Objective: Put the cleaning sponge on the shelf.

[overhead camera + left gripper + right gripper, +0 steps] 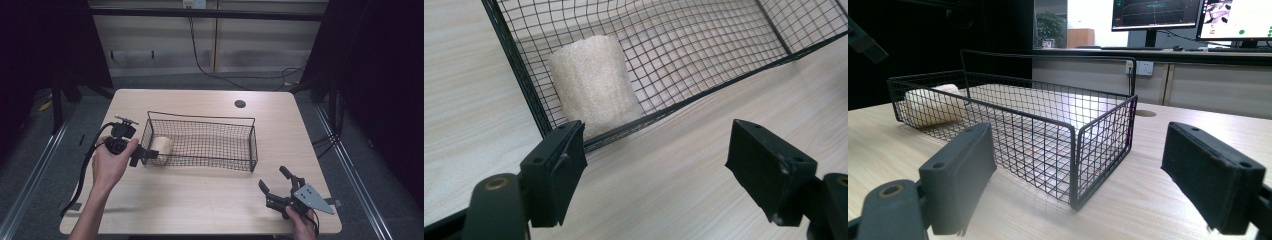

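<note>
Left gripper view: the pale foam roll lies in the wire basket corner, just beyond our left gripper, whose fingers gape wide, empty, perhaps freshly released; our right gripper waits well apart, likewise wide, empty.

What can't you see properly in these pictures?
- High view: the beige roll in the wire basket is too small to identify, and the left tool covers part of it.
- Left gripper view: the picture's top edge cuts off the basket's far end.
- Right gripper view: the monitor writing is too small.
</note>
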{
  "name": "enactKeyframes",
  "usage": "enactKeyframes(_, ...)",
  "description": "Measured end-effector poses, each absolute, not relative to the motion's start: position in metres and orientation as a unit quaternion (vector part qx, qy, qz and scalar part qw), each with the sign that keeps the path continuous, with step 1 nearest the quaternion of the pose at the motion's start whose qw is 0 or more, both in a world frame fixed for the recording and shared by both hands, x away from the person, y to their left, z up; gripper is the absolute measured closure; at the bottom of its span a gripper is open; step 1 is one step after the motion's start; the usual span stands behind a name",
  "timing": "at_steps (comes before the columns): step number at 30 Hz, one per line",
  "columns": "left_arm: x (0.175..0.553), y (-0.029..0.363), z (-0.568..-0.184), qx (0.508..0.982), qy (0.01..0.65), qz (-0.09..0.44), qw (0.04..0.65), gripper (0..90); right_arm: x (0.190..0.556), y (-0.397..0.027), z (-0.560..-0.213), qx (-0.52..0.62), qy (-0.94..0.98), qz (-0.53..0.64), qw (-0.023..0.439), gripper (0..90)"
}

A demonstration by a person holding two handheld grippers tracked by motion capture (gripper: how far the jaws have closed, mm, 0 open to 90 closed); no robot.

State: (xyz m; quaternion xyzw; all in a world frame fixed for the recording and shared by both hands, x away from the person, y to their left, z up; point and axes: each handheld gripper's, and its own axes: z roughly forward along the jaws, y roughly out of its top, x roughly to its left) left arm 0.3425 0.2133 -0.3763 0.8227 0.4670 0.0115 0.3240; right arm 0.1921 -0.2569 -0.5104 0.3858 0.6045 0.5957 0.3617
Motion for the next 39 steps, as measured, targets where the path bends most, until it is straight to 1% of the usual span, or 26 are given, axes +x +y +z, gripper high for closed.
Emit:
enactKeyframes(2, 0.337, 0.216, -0.377, 0.819, 0.468, 0.015, 0.332, 23.1, 0.192, -0.257, -0.51, 0.385, 0.604, 0.596, 0.362, 13.1)
enactKeyframes(6, 0.327, 0.223, -0.38, 0.819, 0.47, 0.033, 0.328, 23.1, 0.192, -0.257, -0.51, 0.386, 0.604, 0.595, 0.363, 13.1)
enactKeyframes(12, 0.314, 0.237, -0.384, 0.81, 0.474, 0.034, 0.344, 23.1, 0.192, -0.257, -0.51, 0.386, 0.604, 0.595, 0.364, 13.1)
enactKeyframes(18, 0.301, 0.247, -0.392, 0.801, 0.493, 0.035, 0.337, 23.0, 0.192, -0.257, -0.51, 0.387, 0.604, 0.594, 0.365, 13.1)
enactKeyframes(28, 0.279, 0.258, -0.4, 0.799, 0.497, 0.041, 0.337, 23.0, 0.192, -0.256, -0.51, 0.387, 0.603, 0.594, 0.365, 13.1)
enactKeyframes(29, 0.276, 0.26, -0.403, 0.795, 0.499, 0.046, 0.342, 23.0, 0.192, -0.256, -0.51, 0.386, 0.603, 0.594, 0.366, 13.1)
enactKeyframes(34, 0.268, 0.262, -0.416, 0.794, 0.501, 0.036, 0.341, 22.2, 0.192, -0.256, -0.51, 0.387, 0.603, 0.594, 0.365, 13.1)
enactKeyframes(39, 0.263, 0.263, -0.435, 0.787, 0.507, 0.044, 0.349, 22.2, 0.191, -0.256, -0.51, 0.386, 0.605, 0.593, 0.365, 13.1)
